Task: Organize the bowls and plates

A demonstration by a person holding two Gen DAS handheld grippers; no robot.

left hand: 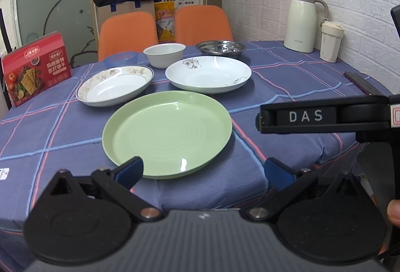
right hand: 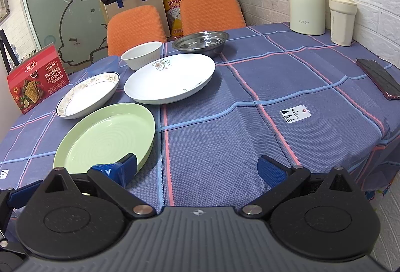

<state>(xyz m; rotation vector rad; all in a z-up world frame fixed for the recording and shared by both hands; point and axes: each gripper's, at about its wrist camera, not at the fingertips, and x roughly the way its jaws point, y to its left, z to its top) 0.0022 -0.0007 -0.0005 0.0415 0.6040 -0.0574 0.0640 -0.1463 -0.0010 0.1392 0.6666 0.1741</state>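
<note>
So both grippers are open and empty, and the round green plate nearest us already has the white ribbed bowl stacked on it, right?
Not quite. Both the left gripper and right gripper are open and empty, but the round green plate is bare. The left wrist view shows the white ribbed bowl sitting on the blue checked tablecloth further back.
</note>
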